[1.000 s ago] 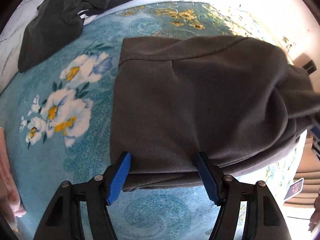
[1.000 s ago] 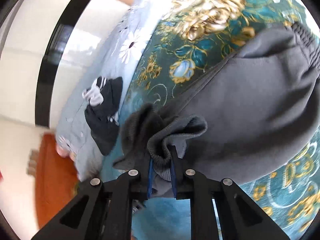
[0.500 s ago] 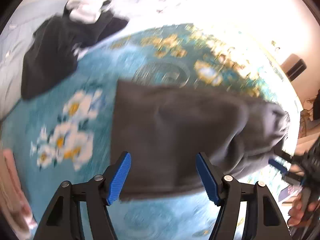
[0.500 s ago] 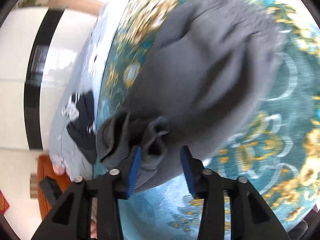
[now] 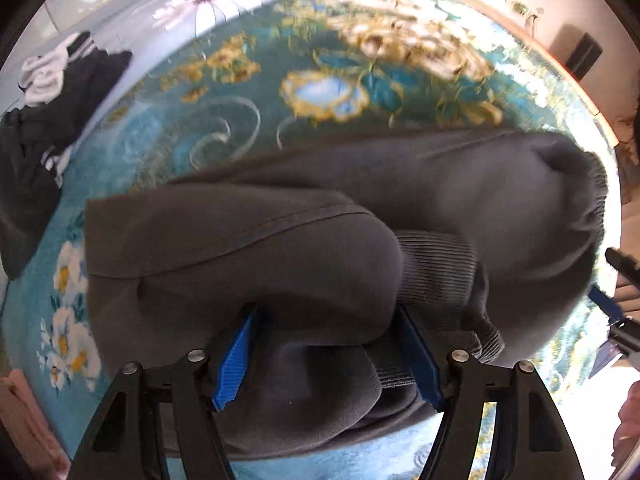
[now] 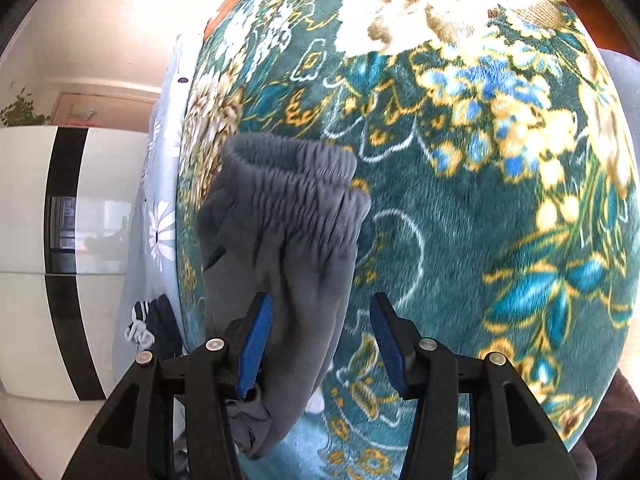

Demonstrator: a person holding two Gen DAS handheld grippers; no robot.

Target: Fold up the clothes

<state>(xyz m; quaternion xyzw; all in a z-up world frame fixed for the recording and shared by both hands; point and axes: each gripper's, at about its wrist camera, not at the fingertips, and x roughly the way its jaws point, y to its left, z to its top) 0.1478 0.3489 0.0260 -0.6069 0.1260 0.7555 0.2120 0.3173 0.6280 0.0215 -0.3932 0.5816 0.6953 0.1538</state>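
Left gripper [image 5: 326, 356] spread over grey pants [image 5: 360, 216]; right gripper [image 6: 320, 348] just opening, spread, pants between, unpinched.

A home, most likely a bedroom; a plush teal blanket [image 6: 460, 240] with gold and blue flowers covers a bed, a pale daisy-print sheet [image 6: 158, 216] beside it; loose dark clothes [image 5: 44, 136] lie heaped there; a glossy white cabinet [image 6: 28, 240] with a black stripe stands beyond.
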